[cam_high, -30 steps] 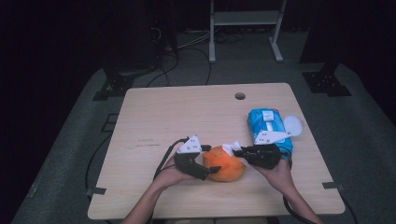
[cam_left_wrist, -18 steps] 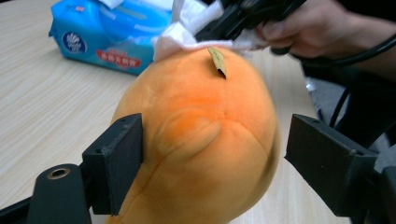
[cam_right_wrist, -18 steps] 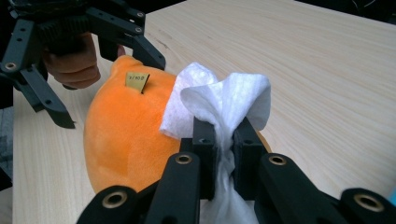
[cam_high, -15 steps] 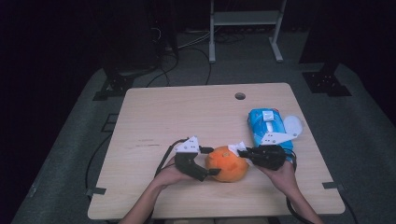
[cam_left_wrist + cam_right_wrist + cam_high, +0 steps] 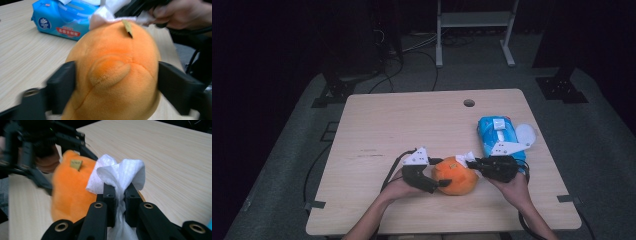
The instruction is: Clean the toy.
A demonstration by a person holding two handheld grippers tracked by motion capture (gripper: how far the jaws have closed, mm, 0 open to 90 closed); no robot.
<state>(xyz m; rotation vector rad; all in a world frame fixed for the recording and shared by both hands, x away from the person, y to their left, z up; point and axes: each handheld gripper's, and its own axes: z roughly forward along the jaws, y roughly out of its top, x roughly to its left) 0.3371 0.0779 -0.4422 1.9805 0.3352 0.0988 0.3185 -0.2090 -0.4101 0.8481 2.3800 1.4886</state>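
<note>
Two grippers low centre of the high view: left gripper [image 5: 443, 176] jaws just closed, clamped on the orange plush [image 5: 112, 72]; right gripper [image 5: 119, 192] pinches a white wipe [image 5: 122, 173], shown close up, touching it.

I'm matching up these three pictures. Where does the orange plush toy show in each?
High view: orange plush toy at the table's near edge, between the two grippers.
Left gripper view: it fills the centre, between that gripper's black jaws, which have just been closing on it.
Right gripper view: left of centre, behind the white wipe.
Shared landmark: the white wipe at its top.
</note>
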